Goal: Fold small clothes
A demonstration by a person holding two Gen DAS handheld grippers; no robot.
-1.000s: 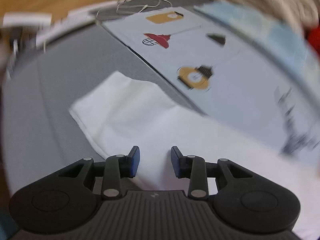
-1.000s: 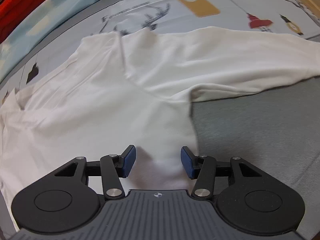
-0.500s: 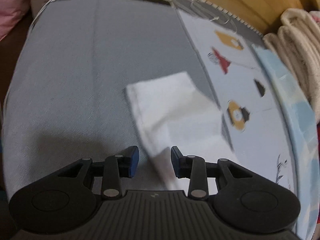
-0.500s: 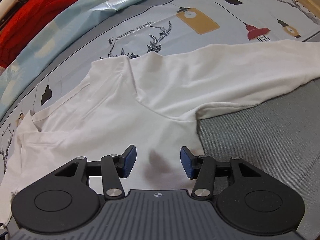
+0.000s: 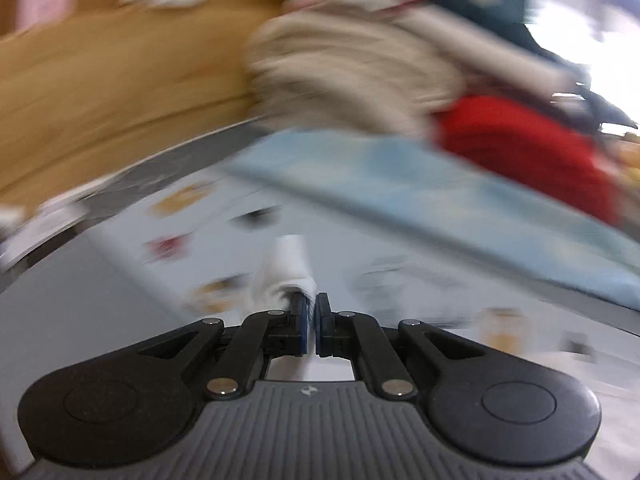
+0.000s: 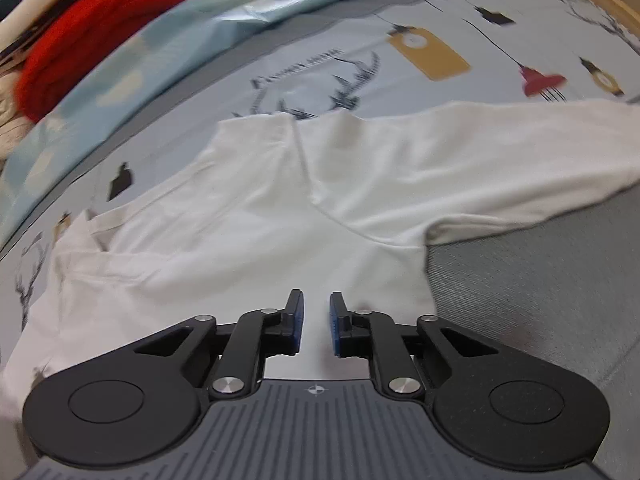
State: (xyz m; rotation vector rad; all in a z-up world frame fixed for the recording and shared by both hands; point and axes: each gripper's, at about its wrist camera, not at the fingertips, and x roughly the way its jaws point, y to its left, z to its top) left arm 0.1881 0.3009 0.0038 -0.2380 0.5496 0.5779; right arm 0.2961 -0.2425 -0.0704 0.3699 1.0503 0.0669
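Pinching a bunched end of the white shirt (image 5: pixel 286 276), my left gripper (image 5: pixel 311 316) is clenched on the cloth, which sticks up past its tips; that view is blurred. My right gripper (image 6: pixel 316 320) hangs over the shirt's body (image 6: pixel 248 232), its jaws closing with a narrow gap and nothing pressed between them. Beyond, the shirt lies spread across the printed cloth (image 6: pixel 420 52) and grey cover (image 6: pixel 540 272); farther back sits a red folded garment (image 6: pixel 100 32)
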